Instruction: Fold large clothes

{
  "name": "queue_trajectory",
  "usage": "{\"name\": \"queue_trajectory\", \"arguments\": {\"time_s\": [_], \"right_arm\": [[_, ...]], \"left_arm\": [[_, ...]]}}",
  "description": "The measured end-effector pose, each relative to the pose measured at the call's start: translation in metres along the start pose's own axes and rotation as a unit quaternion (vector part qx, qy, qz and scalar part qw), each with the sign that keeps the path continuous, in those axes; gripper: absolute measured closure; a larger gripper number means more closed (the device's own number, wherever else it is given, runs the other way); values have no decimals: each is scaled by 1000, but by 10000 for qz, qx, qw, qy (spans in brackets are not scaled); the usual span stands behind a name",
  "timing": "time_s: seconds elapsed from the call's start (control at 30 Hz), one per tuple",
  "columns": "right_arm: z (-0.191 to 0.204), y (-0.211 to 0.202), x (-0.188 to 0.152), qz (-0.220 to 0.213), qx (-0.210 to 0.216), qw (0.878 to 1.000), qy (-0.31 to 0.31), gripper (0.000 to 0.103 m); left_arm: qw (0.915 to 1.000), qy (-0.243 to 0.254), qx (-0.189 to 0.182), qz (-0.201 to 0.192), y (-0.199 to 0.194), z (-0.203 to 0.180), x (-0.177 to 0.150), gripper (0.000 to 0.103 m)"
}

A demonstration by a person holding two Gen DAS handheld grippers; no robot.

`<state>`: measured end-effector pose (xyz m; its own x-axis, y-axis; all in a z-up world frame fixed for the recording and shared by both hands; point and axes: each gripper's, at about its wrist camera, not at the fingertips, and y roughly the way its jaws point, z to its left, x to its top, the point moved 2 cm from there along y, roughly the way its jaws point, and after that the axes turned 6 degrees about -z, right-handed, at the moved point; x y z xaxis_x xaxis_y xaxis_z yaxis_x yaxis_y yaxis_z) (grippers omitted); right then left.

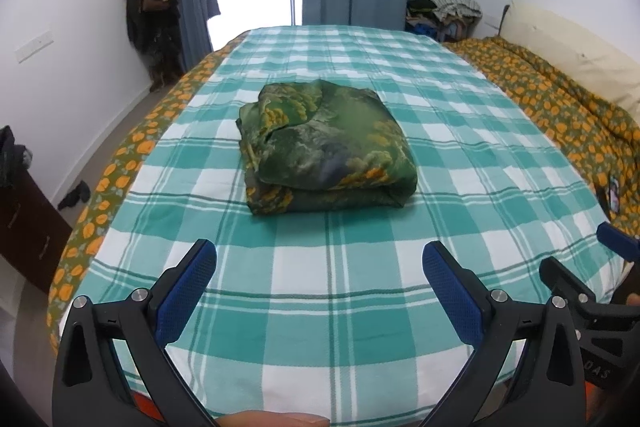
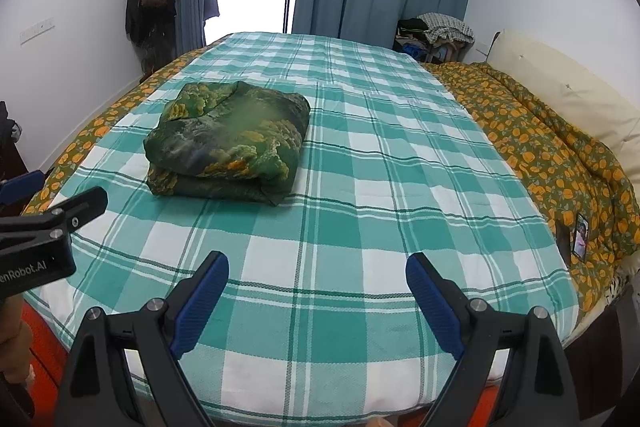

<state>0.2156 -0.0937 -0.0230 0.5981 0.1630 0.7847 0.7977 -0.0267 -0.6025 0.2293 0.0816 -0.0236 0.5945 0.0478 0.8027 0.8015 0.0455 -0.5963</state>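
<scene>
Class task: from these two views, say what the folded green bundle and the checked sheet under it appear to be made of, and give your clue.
Folded green bundle: probably a thin silky fabric, going by its soft sheen. Checked sheet: likely matte woven cotton, with a visible weave texture.

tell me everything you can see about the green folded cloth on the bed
The green folded cloth is a thin, slightly glossy fabric printed in dark green with yellow-orange floral patches. It is folded into a thick, roughly square bundle of several layers, the top a little puffy and creased. It lies flat on the teal-and-white checked sheet, nearer the bed's left edge. Neither gripper touches it.
</scene>
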Motion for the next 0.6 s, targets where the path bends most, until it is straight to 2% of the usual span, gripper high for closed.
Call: {"name": "queue_trajectory", "arguments": {"time_s": [0.47,0.6], "right_arm": [[-3,-7,-1,-46,-11,10000,37,11],[-5,-7,-1,-53,-13,10000,53,11]], "left_arm": [[9999,17,-86,-53,-3,-4,-2,1],[9999,75,-5,-130,-6,-6,-1,1]]}}
